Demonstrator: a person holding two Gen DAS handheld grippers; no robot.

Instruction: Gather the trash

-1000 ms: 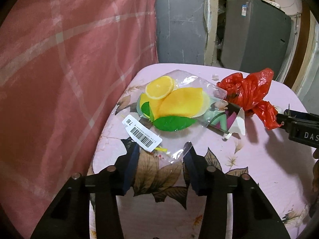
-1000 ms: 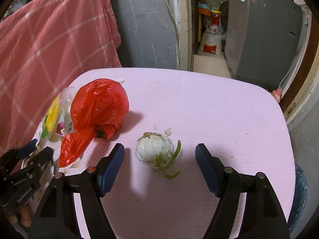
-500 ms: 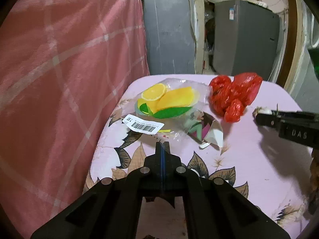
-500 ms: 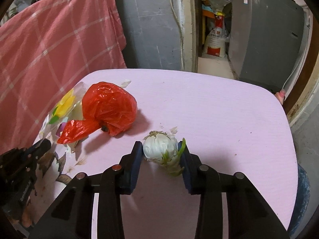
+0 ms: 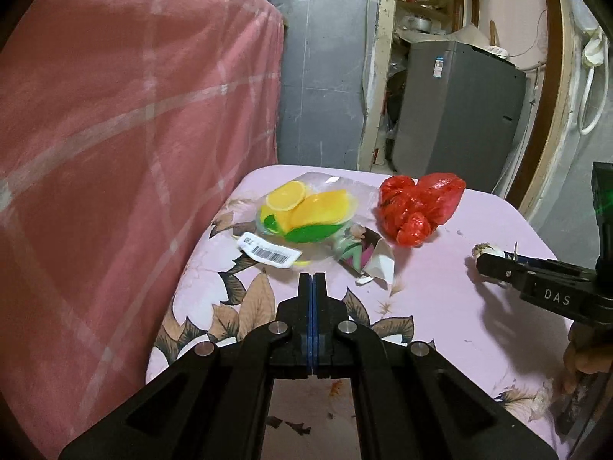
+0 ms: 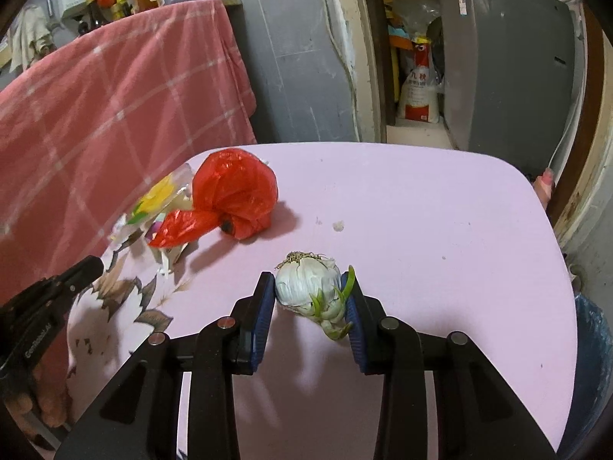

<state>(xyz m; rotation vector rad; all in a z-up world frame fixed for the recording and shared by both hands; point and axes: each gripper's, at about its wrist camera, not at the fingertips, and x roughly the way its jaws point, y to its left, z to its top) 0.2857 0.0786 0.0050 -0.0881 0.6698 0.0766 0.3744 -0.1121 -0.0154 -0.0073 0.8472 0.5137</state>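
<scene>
My right gripper [image 6: 309,287] is shut on a white garlic bulb [image 6: 308,287] with green sprouts, lifted just above the pink table [image 6: 421,211]. The bulb's tip shows in the left wrist view [image 5: 486,250]. My left gripper [image 5: 312,280] is shut and empty, hovering just short of a clear lemon-print wrapper [image 5: 306,214] with a barcode label. A crumpled red plastic bag [image 5: 417,203] lies right of the wrapper; it also shows in the right wrist view [image 6: 233,191]. A small torn colourful packet [image 5: 364,257] lies between them.
A pink checked cloth [image 5: 115,153] hangs along the table's left side. A grey appliance [image 6: 509,61] stands behind the table by a doorway. A blue-lined bin [image 6: 590,364] shows at the table's right edge.
My right gripper closed on the garlic bulb and raised it slightly. My left gripper closed empty and drew back from the lemon wrapper.
</scene>
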